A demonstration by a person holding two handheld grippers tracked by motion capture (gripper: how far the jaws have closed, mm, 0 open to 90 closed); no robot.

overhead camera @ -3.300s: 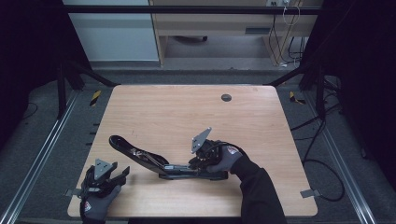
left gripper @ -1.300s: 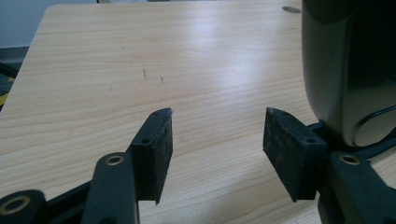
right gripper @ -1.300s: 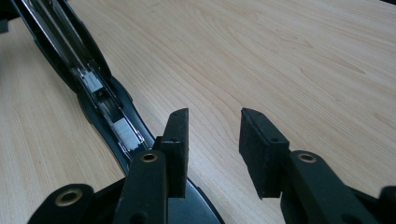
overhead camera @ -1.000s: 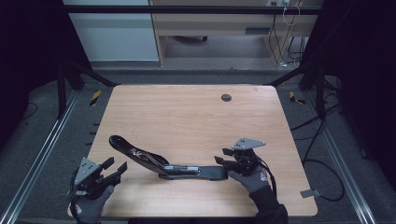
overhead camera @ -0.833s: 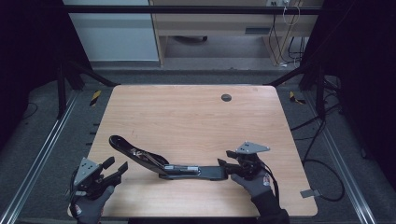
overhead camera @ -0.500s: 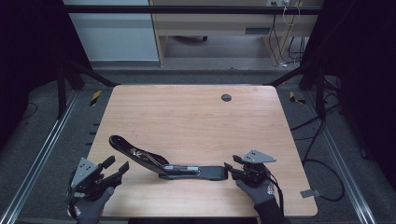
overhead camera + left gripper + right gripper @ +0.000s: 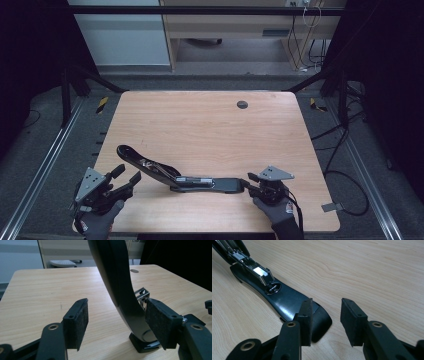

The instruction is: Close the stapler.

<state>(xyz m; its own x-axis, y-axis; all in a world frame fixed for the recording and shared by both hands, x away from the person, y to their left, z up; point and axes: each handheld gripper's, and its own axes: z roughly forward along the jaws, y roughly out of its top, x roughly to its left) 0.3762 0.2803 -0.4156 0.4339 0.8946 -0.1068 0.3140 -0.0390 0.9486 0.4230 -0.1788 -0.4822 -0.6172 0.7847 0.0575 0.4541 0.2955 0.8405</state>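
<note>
The opened black stapler lies flat on the desk toward 6 o'clock, handle end toward 9, base end toward 3. The left tongs stand wide beside the raised handle, pads clear of it. The right tongs, which have just been closing, stand partly open at the base tip, gripping nothing. Judgement: stapler unfolded; any further handling still outstanding.

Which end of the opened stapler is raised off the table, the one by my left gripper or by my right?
The end by the left gripper: the stapler top arm curves upward there, while its base by the right gripper lies flat.
</note>
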